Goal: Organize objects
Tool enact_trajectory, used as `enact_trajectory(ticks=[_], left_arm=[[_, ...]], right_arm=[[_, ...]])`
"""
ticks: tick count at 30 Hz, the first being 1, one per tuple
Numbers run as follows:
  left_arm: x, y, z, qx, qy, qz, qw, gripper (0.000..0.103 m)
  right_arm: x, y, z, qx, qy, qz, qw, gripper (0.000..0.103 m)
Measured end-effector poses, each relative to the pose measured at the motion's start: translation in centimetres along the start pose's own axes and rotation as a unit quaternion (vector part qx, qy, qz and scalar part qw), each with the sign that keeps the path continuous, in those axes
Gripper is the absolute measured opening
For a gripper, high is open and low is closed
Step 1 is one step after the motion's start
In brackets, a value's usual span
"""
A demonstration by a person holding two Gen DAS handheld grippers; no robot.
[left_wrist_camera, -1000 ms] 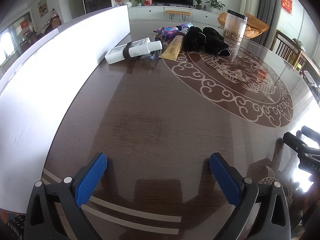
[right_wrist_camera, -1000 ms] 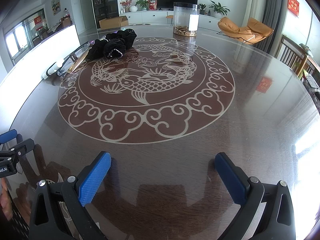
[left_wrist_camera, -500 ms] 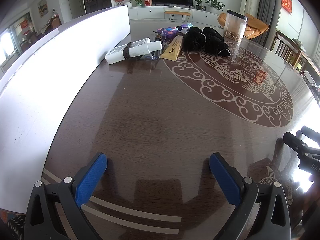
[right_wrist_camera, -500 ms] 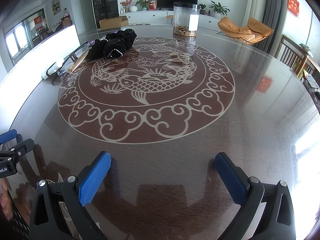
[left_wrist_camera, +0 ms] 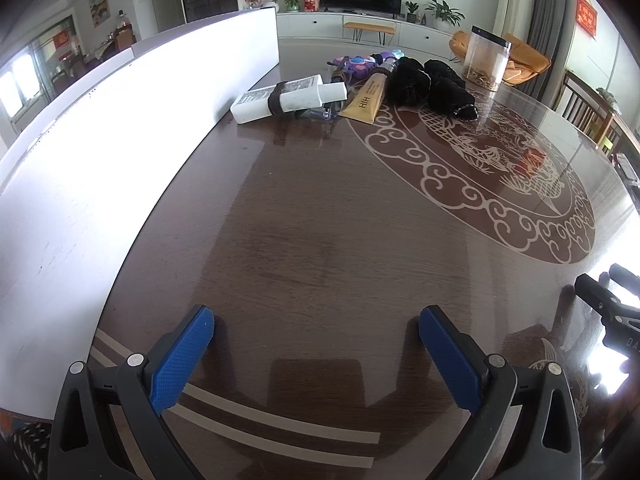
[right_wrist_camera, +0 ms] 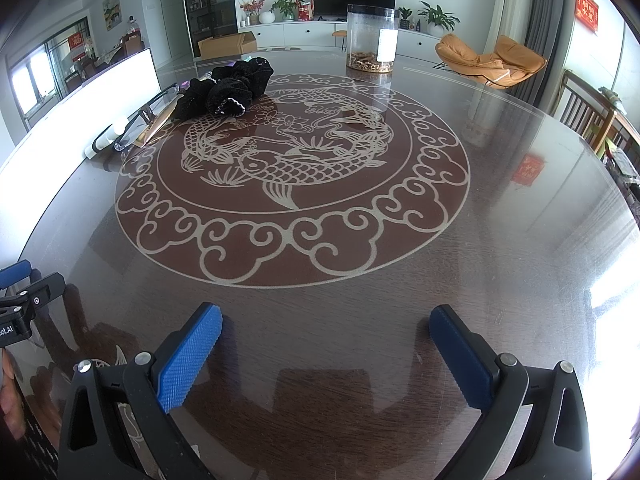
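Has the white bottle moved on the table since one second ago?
No. In the left wrist view the white bottle lies in the same place, beside the white board and the gold tube, as before.

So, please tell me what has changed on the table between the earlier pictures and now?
Nothing has visibly changed. Both the left gripper and the right gripper stay open and empty over the table, and the white bottle, gold tube, black scrunchies and clear jar lie where they were.
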State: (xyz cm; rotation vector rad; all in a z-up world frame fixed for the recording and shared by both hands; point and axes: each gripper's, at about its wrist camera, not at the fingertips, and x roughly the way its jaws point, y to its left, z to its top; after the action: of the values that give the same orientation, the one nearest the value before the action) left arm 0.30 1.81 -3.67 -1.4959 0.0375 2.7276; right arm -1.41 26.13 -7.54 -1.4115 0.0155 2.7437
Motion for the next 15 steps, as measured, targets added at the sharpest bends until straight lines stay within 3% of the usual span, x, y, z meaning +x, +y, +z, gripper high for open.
enact_trajectory(ticks=[8, 11, 15], left_arm=[[0.1, 2.8, 0.1, -0.06, 0.007, 0.034, 0.9976, 0.103], [0.2, 2.9, 0.1, -0.061, 0.005, 0.036, 0.9975, 0.103], [0.3, 2.9, 0.2, -0.062, 0.003, 0.038, 0.9973, 0.103]], right_arm=[[0.1, 0.0, 0.1, 0.002, 0.0, 0.0, 1.0, 0.103], [0.2, 0.1, 0.1, 0.001, 0.003, 0.001, 1.0, 0.103], [1.8, 1.7, 2.7, -0.026, 0.021, 0.022, 0.999, 0.103]])
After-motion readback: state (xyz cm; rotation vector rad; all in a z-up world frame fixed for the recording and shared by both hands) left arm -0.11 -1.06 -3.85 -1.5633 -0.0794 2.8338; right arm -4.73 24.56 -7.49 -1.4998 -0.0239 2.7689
